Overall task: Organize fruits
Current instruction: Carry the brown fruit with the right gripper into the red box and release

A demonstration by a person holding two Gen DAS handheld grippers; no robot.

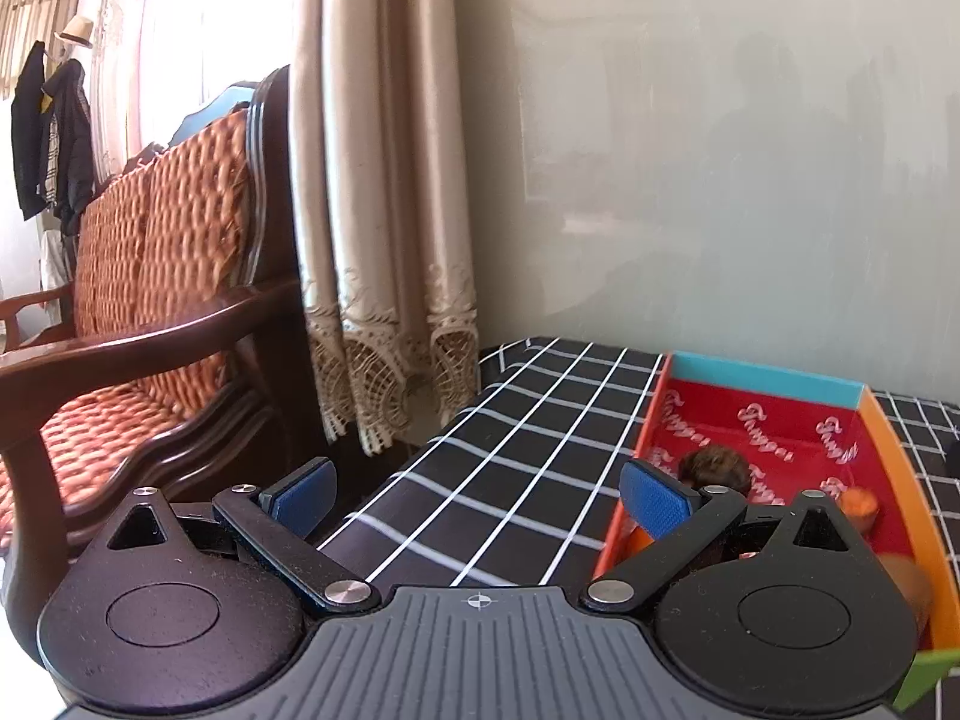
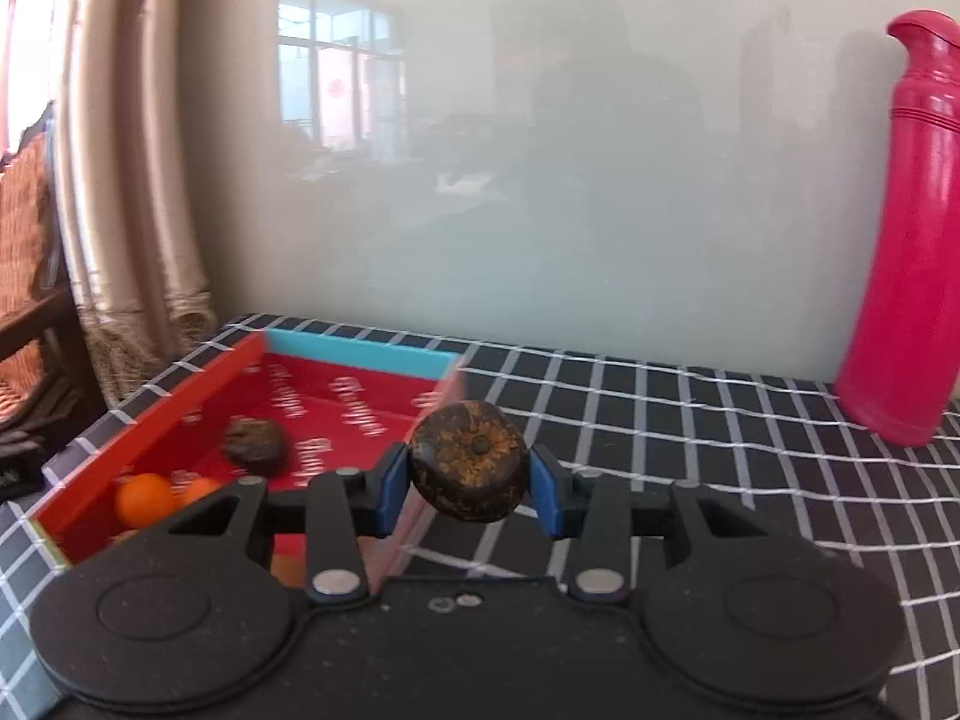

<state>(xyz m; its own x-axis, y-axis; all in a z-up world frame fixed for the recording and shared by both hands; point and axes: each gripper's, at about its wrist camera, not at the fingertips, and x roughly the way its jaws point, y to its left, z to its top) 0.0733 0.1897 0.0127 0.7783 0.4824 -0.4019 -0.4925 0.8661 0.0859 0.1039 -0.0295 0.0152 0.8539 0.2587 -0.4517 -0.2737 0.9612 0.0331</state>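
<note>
- Right wrist view takes in the black cloth with white grid lines (image 2: 660, 420) covering the table, with a pale glossy wall behind it.
- At the far right a tall pink flask (image 2: 912, 240) stands upright on the cloth.
- At the left lies the red tray (image 2: 150, 420), its far wall light blue, white lettering printed on its floor.
- Within the tray sit a dark brown fruit (image 2: 255, 446) and, nearer the camera, two small orange fruits (image 2: 144, 498) close together.
- The right gripper (image 2: 470, 483) is clamped on a dark round fruit (image 2: 470, 461), brown-black with rusty mottling and a small central nub, held above the tray's right wall.
- In the left wrist view, the left gripper (image 1: 480, 495) has its blue pads spread wide and holds nothing, over the cloth just left of the tray.
</note>
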